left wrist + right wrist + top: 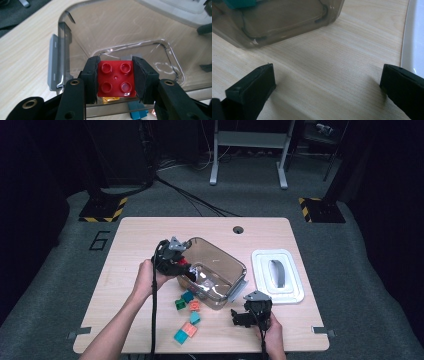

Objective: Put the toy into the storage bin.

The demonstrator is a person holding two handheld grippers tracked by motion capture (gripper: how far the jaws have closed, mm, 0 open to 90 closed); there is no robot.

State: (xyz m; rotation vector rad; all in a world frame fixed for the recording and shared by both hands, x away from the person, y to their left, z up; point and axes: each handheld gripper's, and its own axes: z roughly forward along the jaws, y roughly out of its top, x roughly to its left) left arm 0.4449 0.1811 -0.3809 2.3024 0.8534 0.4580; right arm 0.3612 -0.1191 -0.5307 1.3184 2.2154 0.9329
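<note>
Inside the clear bin, left tongs gripping red brick (right tongs agape).

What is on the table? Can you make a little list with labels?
left gripper: shut on red brick, over the bin
bin: clear, smoky plastic, open, looks empty inside
right gripper: open, holding nothing, near the table
lid: white, flat, beside the bin
loose bricks: teal, green, orange, in front of the bin
table: light wood

Bin mouth lies open; loose blocks crowd the table seemingly just beside it.
</note>
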